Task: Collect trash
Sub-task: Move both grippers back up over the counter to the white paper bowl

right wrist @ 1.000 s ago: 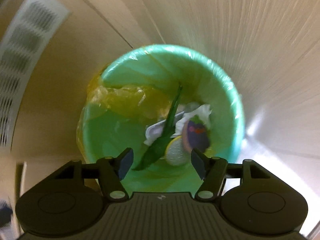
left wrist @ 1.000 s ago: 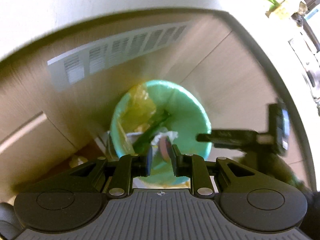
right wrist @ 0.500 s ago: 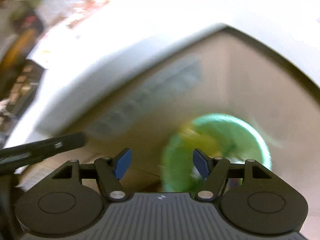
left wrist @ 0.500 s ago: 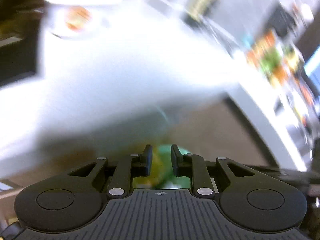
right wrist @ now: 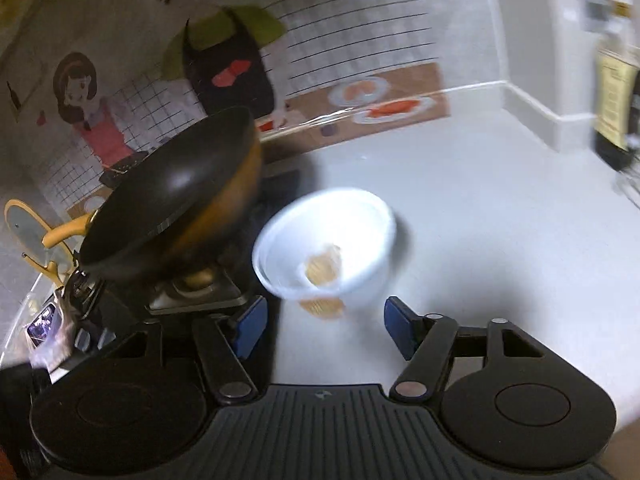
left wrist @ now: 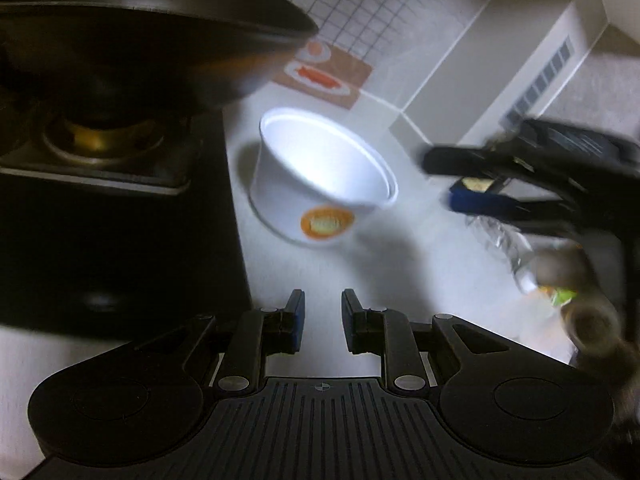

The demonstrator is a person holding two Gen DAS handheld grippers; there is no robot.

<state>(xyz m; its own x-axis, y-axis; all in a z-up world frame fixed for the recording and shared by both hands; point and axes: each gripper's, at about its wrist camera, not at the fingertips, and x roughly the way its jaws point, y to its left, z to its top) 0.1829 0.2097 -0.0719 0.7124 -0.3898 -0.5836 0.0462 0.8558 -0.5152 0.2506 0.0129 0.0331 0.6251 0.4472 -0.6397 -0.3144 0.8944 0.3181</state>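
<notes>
White paper bowl (left wrist: 320,176) upright on white counter (left wrist: 360,272), just right of black stove (left wrist: 120,232); orange label on near side. Dark wok (right wrist: 172,188) on burner, left of bowl. Left gripper (left wrist: 322,320) near, jaws slightly apart, empty. Right gripper (right wrist: 322,326) closing, nothing between pads. Foil scraps (left wrist: 504,248) right.

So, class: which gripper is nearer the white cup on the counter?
Right. The right gripper has the white cup just beyond its empty, closing jaws; the left gripper sits further back from it.
</notes>
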